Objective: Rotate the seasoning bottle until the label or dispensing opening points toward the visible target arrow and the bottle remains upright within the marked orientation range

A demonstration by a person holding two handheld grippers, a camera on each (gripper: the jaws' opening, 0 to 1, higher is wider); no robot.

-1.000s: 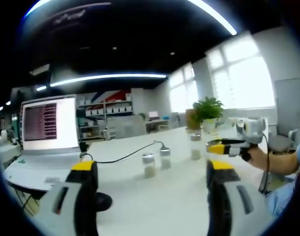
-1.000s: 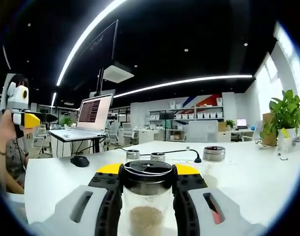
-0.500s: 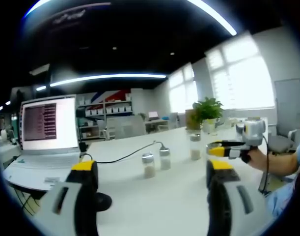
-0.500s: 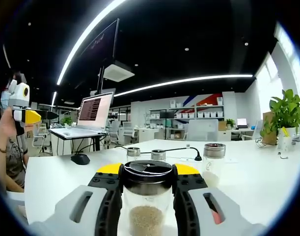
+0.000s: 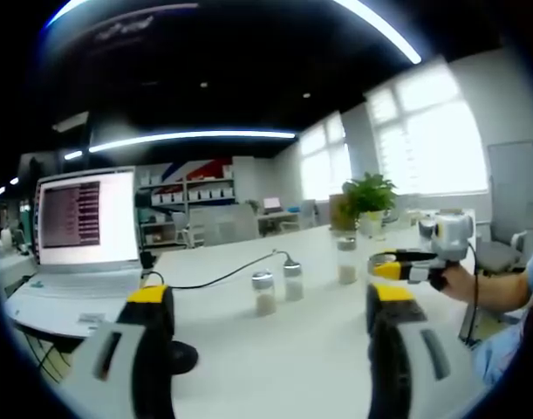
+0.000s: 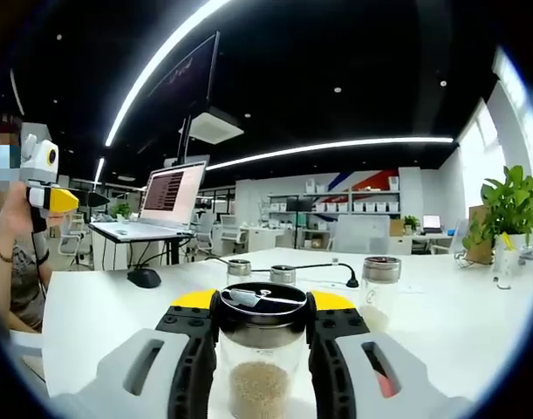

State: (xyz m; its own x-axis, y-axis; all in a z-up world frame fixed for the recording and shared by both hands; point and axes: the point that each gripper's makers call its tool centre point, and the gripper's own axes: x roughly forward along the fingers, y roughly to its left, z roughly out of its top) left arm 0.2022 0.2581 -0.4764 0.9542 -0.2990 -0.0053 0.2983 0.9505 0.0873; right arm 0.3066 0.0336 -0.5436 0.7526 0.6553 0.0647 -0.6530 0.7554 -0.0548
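Observation:
A glass seasoning bottle [image 6: 259, 384] with a black lid and brown granules stands upright between my right gripper's [image 6: 263, 303] jaws, which are shut on it just under the lid. In the left gripper view that right gripper [image 5: 404, 263] hovers over the white table's [image 5: 301, 349] right side, held by a hand [image 5: 462, 281]. My left gripper [image 5: 268, 298] is open with nothing between its jaws. It points at two small bottles [image 5: 264, 292] further along the table. In the right gripper view the left gripper [image 6: 50, 197] is held up at the far left.
Another bottle [image 5: 347, 260] stands further right, near a potted plant [image 5: 369, 199]. An open laptop [image 5: 78, 234], a black mouse [image 6: 144, 278] and a black cable [image 5: 222, 276] lie on the table. Three spare bottles [image 6: 380, 285] stand beyond the held one.
The right gripper's view has shifted a little, still with the bottle held. The left gripper appears slightly higher at the far left. The left gripper's view is almost unchanged.

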